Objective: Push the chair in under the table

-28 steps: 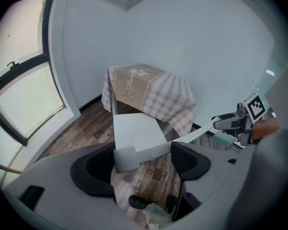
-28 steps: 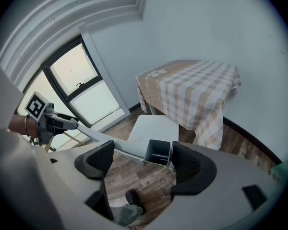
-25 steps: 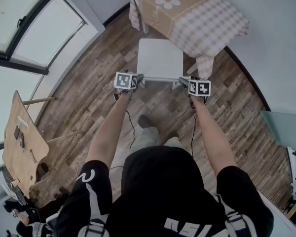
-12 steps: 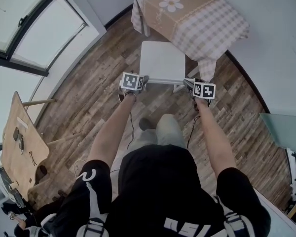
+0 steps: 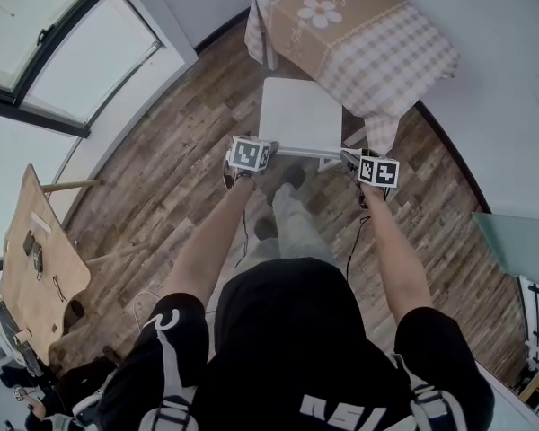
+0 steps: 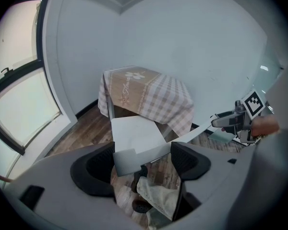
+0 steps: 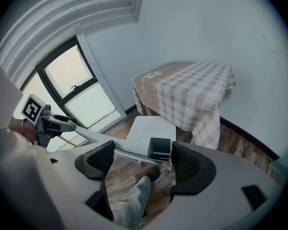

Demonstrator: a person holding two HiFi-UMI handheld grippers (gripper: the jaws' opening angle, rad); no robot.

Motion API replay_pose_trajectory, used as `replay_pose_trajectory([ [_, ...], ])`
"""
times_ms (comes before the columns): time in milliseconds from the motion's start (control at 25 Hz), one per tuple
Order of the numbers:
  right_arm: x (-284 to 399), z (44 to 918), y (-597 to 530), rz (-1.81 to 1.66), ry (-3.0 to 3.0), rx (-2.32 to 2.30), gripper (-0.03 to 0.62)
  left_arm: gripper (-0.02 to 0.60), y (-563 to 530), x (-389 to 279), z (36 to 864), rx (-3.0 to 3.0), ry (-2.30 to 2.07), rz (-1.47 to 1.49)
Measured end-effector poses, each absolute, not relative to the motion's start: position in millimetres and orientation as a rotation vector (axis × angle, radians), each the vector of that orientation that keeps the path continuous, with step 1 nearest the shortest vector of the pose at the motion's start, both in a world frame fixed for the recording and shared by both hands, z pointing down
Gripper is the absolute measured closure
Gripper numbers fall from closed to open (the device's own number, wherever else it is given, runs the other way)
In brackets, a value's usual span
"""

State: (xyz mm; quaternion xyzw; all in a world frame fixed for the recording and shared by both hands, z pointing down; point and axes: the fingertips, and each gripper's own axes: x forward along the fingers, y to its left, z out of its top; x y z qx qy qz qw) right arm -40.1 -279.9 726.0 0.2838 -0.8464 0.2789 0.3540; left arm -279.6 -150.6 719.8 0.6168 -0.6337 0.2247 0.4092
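Note:
A white chair [image 5: 301, 115] stands on the wood floor with its seat's far edge at the hanging cloth of a table [image 5: 350, 25] covered in beige check fabric. The chair's top back rail [image 5: 305, 151] runs between my two grippers. My left gripper [image 5: 268, 151] is open, and the rail's left end [image 6: 134, 157] lies between its jaws. My right gripper [image 5: 350, 158] is open too, with the rail's hollow right end [image 7: 158, 150] sitting between its jaws. The seat [image 6: 134, 133] and the table [image 6: 149, 92] lie straight ahead in both gripper views.
The person's trouser leg and dark shoe [image 5: 292, 178] reach forward under the back rail. Tall windows [image 5: 36, 43] line the left wall. A wooden board on legs [image 5: 36, 259] stands at the left. A pale wall runs close behind the table on the right.
The person has stepped forward, one foot now under the back rail. Both grippers and the chair have shifted a little toward the table.

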Motion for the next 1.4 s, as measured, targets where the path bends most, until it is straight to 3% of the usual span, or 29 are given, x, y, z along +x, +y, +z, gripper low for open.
replay_pose_trajectory([
  [1400,-120,728,-381,0.783,-2.17,0.932,0.207,0.219,-296,-379,721,1.709,-1.471,0.662],
])
